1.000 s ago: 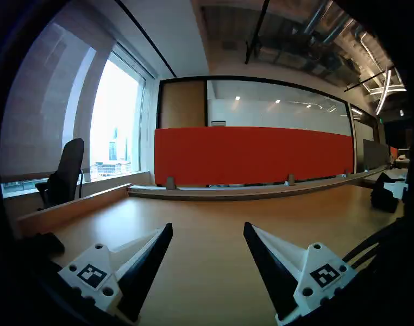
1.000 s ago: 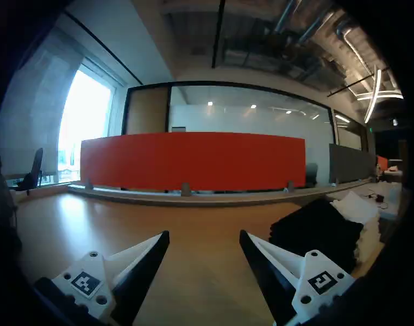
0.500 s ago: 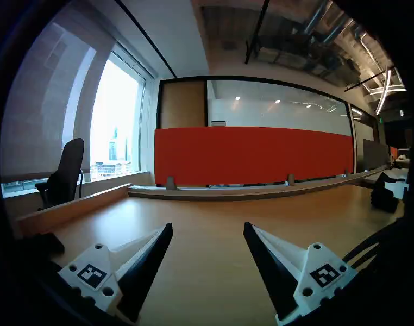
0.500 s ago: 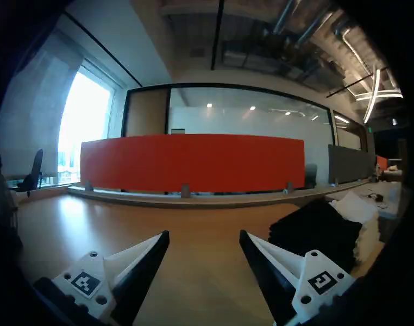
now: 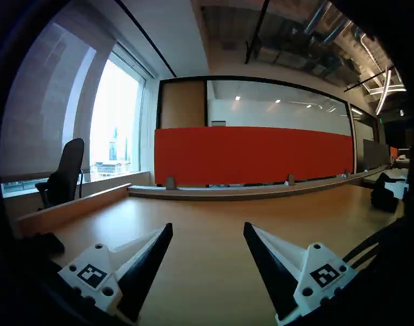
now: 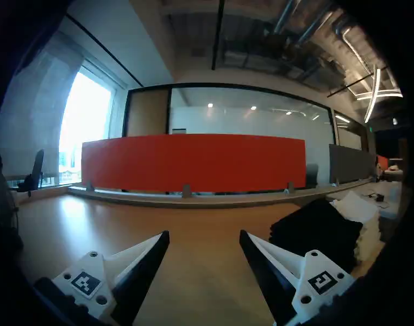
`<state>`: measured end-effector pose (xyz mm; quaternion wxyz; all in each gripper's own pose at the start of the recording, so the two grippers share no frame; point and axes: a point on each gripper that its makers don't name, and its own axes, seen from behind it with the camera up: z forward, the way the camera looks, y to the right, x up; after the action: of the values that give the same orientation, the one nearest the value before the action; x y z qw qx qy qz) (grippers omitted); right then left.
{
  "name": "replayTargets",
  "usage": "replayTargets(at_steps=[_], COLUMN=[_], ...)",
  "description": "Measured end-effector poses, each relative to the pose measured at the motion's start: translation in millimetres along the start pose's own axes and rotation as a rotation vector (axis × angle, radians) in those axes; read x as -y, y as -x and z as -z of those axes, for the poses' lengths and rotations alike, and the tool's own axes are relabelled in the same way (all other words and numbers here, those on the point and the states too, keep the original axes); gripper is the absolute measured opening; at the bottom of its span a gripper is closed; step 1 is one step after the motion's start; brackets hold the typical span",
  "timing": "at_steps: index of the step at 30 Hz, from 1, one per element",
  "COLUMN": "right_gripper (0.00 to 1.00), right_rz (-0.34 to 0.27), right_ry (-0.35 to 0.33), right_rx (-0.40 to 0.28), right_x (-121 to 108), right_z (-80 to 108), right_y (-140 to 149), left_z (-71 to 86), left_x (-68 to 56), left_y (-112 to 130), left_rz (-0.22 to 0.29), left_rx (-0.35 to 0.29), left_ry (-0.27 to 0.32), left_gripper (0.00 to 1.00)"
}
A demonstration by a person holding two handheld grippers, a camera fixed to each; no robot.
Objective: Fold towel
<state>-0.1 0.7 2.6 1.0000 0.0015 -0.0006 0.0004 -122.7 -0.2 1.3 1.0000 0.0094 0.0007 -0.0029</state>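
Nothing moved: L gripper (image 5: 208,225), R gripper (image 6: 204,233) jaws apart, towel stack (image 6: 321,231) ahead-right of R jaws.

Smooth wooden desk (image 6: 207,239), cloth towels (image 6: 321,231)

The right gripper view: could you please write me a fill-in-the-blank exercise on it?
1. The right hand-held gripper is ___ and holds nothing.
2. The divider behind the table is ___ in colour.
3. On the table lie black towels, and the pile beside them is ___.
Missing words: open; red; white.
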Motion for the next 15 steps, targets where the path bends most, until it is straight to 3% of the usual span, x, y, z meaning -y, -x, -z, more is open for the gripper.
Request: replayTargets(at_steps=[15], right_gripper=[1.0], right_rz=[0.0], right_ry=[0.0], right_rx=[0.0], right_x=[-0.9], right_z=[0.1], right_y=[-0.2], left_z=[-0.9], left_x=[-0.2], left_y=[0.6], left_rz=[0.0], left_rx=[0.0], left_ry=[0.0], left_gripper=[0.97])
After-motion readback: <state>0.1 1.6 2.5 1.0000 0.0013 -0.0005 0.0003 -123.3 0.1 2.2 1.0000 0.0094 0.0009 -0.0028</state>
